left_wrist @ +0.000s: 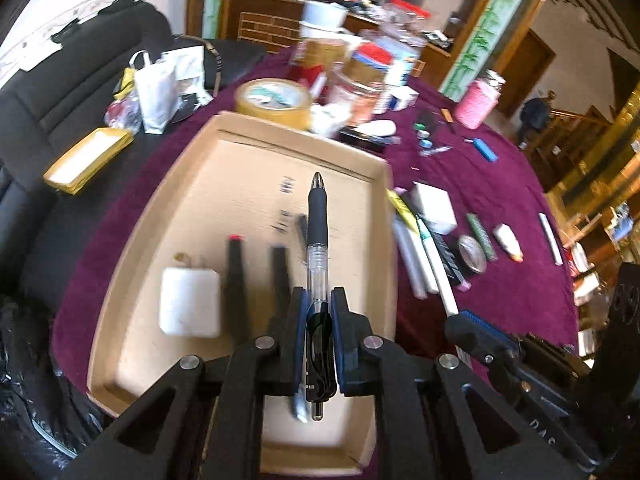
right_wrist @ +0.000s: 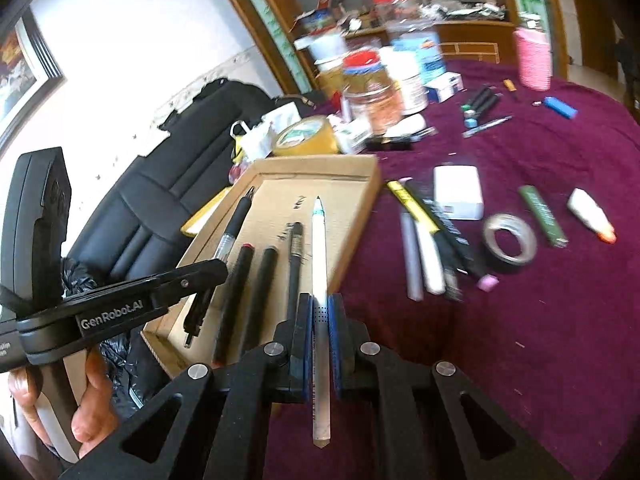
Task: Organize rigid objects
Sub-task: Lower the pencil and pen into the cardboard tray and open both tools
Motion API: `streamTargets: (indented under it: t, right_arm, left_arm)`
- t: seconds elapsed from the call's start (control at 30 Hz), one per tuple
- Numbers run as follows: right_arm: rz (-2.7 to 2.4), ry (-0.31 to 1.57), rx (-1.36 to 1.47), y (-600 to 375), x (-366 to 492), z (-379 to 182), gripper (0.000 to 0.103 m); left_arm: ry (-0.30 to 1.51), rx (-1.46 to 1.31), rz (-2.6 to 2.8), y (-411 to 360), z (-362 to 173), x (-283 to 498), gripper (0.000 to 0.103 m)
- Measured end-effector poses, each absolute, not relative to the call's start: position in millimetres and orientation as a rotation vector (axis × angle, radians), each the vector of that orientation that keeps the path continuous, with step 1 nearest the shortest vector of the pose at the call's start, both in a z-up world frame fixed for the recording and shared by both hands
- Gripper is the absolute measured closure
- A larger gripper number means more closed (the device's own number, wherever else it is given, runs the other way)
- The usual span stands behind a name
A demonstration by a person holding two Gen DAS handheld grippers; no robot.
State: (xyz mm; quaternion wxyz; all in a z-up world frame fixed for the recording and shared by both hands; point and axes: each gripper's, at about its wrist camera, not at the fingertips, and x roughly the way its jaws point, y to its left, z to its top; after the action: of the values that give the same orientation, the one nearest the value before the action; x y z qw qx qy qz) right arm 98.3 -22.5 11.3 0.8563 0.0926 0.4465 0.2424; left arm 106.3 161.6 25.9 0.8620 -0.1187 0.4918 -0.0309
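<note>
A black-grip pen [left_wrist: 318,236] was clamped in the left gripper [left_wrist: 319,312] above the cardboard tray [left_wrist: 120,280], and a white pen [right_wrist: 320,248] was clenched in the right gripper [right_wrist: 320,316] over the tray's edge; a white charger [left_wrist: 190,306] and two dark markers [left_wrist: 236,276] lay in the tray on the purple cloth [left_wrist: 500,200]

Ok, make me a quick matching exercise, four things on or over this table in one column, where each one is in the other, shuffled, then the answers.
Things:
1. clear pen with black grip
2. white pen
3. white charger
4. pink-wrapped bottle

Places:
A. standing at the table's far side
B. clamped in the right claw
C. lying in the cardboard tray
D. clamped in the left claw

Pairs: 1-D, 2-B, 3-C, 4-A
</note>
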Motion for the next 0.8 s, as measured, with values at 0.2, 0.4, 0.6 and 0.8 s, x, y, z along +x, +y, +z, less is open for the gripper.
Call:
streamTargets:
  t: [0.2, 0.4, 0.6, 0.8]
  right_arm:
    - [0.499, 1.002, 0.187, 16.3, 138.8, -7.4, 0.095]
    - [0.471, 1.044, 0.159, 37.2, 165.7, -24.5, 0.095]
    - [0.450, 1.071, 0.134, 45.3, 180.7, -36.7, 0.094]
    - [0.433, 1.075, 0.099, 52.0, 185.0, -40.5, 0.094]
  left_arm:
    - [1.089, -0.262, -0.015, 180.2, -4.9, 127.1, 0.091]
    - [1.115, -0.257, -0.004, 180.8, -19.4, 133.8, 0.091]
    - [1.137, -0.263, 0.008, 184.4, -30.2, 139.4, 0.091]
    - [1.145, -0.260, 0.005, 184.4, -33.6, 140.1, 0.091]
